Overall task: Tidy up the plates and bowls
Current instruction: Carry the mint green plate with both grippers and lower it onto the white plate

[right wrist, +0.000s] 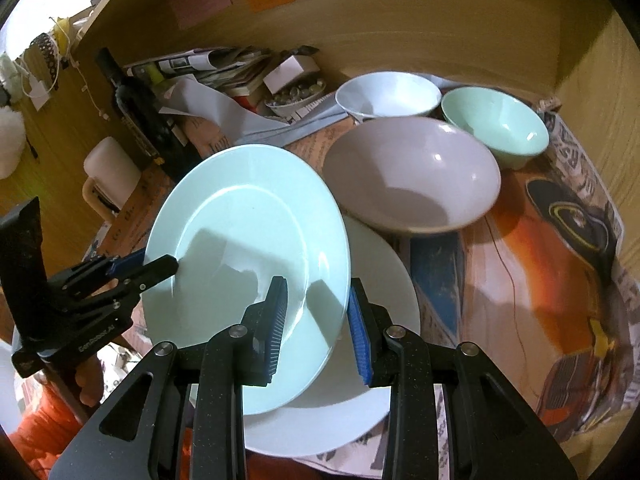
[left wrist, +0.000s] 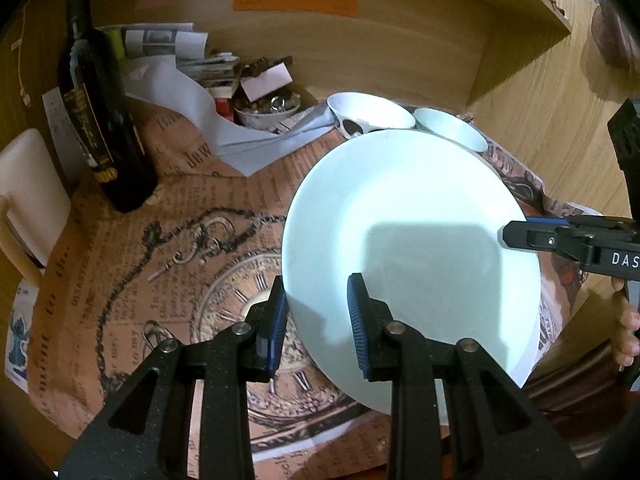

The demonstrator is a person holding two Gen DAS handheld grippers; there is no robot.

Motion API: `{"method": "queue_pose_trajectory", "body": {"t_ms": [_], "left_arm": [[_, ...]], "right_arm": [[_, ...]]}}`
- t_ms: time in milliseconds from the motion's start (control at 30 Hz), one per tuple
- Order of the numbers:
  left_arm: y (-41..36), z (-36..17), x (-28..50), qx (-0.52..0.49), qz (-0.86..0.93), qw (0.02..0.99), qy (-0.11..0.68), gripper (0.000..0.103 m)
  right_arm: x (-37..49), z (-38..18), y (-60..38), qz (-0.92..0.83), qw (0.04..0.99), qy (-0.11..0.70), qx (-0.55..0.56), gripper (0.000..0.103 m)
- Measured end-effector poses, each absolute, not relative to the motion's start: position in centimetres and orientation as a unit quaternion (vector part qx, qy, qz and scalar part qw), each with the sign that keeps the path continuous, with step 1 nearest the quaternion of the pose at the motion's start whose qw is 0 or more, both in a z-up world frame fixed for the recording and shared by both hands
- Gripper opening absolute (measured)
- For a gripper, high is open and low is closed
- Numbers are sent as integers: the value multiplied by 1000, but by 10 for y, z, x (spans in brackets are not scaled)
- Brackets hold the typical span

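A pale green plate (left wrist: 400, 200) (right wrist: 240, 208) hangs tilted above the table, carried by both grippers. My left gripper (left wrist: 316, 284) is shut on the plate's left rim, one blue pad above and one below; the right wrist view shows it at the left (right wrist: 170, 266). My right gripper (right wrist: 317, 282) is shut on the opposite rim and enters the left wrist view from the right (left wrist: 510, 236). Under the green plate lies a larger white plate (right wrist: 384, 272). Behind it stand a big greyish bowl (right wrist: 412, 176), a white bowl (right wrist: 388, 94) (left wrist: 370, 114) and a mint bowl (right wrist: 496, 128) (left wrist: 452, 128).
A dark wine bottle (left wrist: 100, 120) (right wrist: 148, 116) stands at the back left. Beside it lie crumpled papers (left wrist: 192, 92) and a small dish of odds and ends (left wrist: 268, 110). Printed paper (left wrist: 180, 280) covers the table. Wooden walls close the back and right.
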State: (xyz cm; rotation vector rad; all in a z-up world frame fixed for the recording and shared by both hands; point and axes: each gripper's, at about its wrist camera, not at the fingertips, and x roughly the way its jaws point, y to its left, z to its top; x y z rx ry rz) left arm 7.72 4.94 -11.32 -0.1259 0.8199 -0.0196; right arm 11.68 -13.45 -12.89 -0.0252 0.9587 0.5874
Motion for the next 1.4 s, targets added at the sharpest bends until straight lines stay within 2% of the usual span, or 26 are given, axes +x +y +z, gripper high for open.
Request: {"method": "queue_pose_trajectory", "body": {"t_ms": [833, 1400], "left_arm": [[23, -133, 89, -15, -13, 908, 419, 29], [12, -139, 99, 22, -17, 908, 419, 30]], "right_arm": [[100, -165, -165, 262, 840, 473, 43, 28], [92, -159, -163, 249, 854, 456, 10, 28]]}}
